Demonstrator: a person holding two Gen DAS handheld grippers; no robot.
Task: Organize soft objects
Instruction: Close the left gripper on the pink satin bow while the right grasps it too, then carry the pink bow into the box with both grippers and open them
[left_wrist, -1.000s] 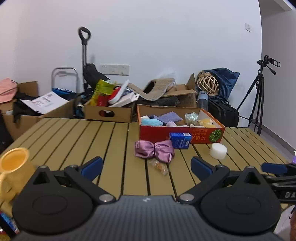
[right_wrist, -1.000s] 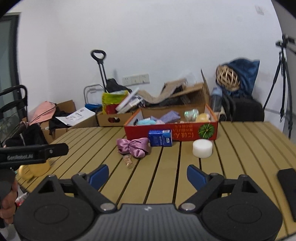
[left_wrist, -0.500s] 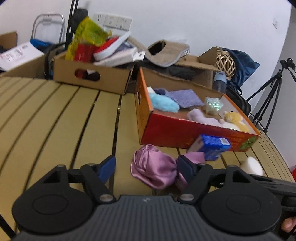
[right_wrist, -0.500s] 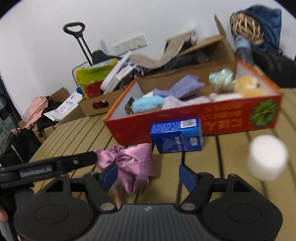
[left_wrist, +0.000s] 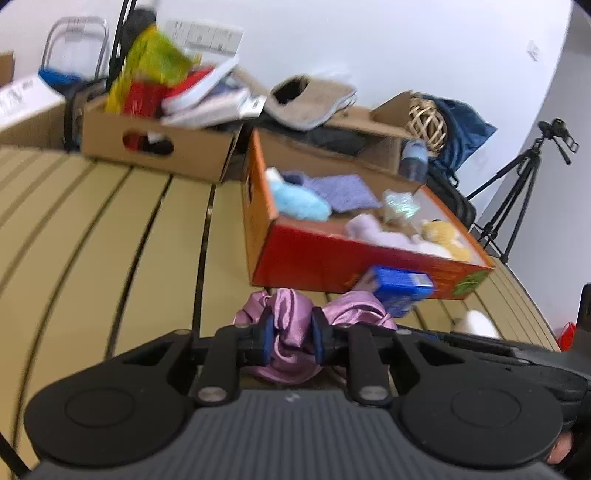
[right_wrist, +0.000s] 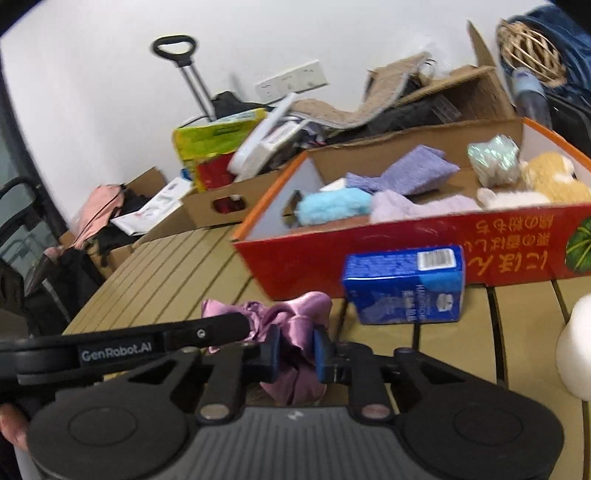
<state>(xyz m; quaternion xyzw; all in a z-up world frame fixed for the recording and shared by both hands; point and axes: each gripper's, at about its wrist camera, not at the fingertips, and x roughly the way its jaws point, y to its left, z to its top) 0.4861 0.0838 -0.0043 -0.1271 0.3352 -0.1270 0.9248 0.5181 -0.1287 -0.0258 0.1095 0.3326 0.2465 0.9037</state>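
Observation:
A shiny purple satin bow (left_wrist: 291, 325) lies on the slatted wooden table in front of the red cardboard box (left_wrist: 317, 258). My left gripper (left_wrist: 291, 334) is shut on the bow's left half. My right gripper (right_wrist: 297, 349) is shut on the bow's right half (right_wrist: 295, 332). The left gripper's arm (right_wrist: 147, 341) crosses the right wrist view. The red box (right_wrist: 406, 243) holds several soft things: a light blue plush (right_wrist: 332, 208), purple cloths, a yellow plush toy (right_wrist: 554, 177).
A blue carton (right_wrist: 404, 284) stands against the red box, right of the bow. A white foam cylinder (right_wrist: 576, 350) sits at the right. A brown box of clutter (left_wrist: 155, 140) stands behind at the table's far edge. A tripod (left_wrist: 517, 192) stands at the right.
Both grippers have moved forward and down to the purple bow and have shut on it, one on each half. A second ago they were open and well back from it.

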